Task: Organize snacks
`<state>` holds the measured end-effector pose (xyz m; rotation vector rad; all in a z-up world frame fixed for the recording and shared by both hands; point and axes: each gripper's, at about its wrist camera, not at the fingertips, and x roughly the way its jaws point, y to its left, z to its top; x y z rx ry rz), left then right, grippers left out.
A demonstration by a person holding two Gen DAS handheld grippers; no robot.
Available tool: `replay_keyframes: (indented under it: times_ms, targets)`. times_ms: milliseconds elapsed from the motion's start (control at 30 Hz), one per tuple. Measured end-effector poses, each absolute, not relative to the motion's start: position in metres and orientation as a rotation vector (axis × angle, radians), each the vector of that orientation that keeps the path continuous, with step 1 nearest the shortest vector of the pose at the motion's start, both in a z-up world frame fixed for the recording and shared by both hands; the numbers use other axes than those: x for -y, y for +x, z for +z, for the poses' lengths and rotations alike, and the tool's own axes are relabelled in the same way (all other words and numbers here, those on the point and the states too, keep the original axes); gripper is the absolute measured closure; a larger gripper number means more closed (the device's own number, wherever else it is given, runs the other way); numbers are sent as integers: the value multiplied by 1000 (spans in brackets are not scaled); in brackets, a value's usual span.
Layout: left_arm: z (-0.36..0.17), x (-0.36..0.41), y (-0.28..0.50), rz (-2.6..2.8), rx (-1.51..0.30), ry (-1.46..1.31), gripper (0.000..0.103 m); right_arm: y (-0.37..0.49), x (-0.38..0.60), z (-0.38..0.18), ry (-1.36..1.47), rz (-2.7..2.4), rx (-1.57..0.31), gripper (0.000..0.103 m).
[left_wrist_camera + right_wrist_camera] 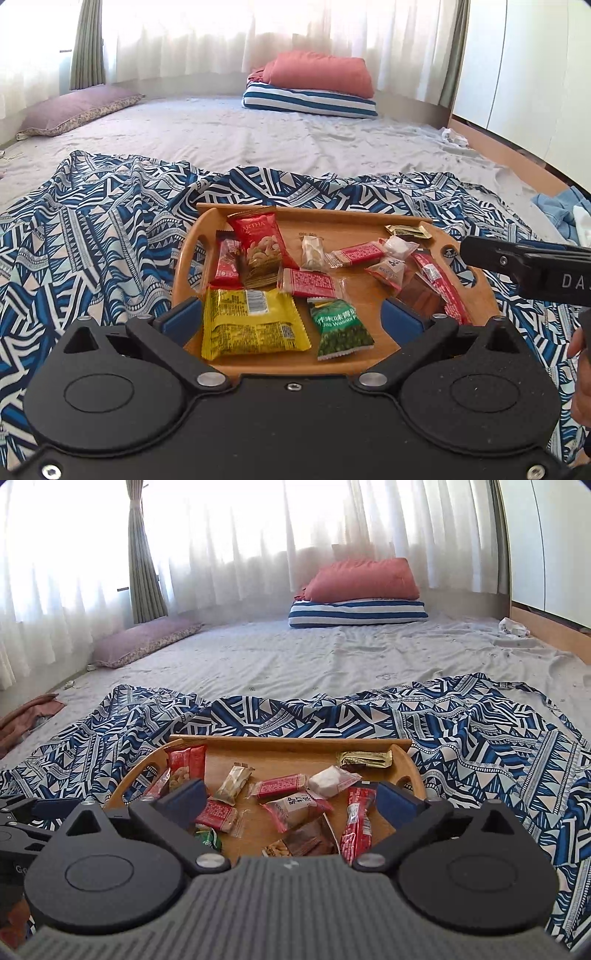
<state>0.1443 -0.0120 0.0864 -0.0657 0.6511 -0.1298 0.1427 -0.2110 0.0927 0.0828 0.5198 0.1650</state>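
Both grippers hang over the near edge of the wooden tray (476, 291), which sits on the blue-and-white patterned cloth (92, 236) spread on the bed. The left gripper (291, 317) has its jaws spread wide with nothing between the pads; same story for the right gripper (291, 801), wide apart and empty-handed.

Now, what lies where. Right under the left gripper's nose sits the yellow snack packet (251, 325), flat on the tray, its long axis running left to right across the view, so across the line the gripper points along. Just beside it, toward the right gripper's side, is the green wasabi-pea packet (341, 328), tilted a little. In the right wrist view that green packet is barely a corner peeking past the left finger.

The right gripper has the red stick packet (356, 823) closest, lying lengthwise, nearly in line with its fingers, just inside the right pad.

My read: the left hand is the nearer one for yellow and green, the right for the red stick and the loose small packets mid-tray.
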Motion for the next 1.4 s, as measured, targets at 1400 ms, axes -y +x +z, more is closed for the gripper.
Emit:
replay_keyframes:
  times_ms: [1400]
  targets:
    - [-1, -2, 82, 21, -723, -22, 0, 66, 175, -15, -25, 42, -607, 0]
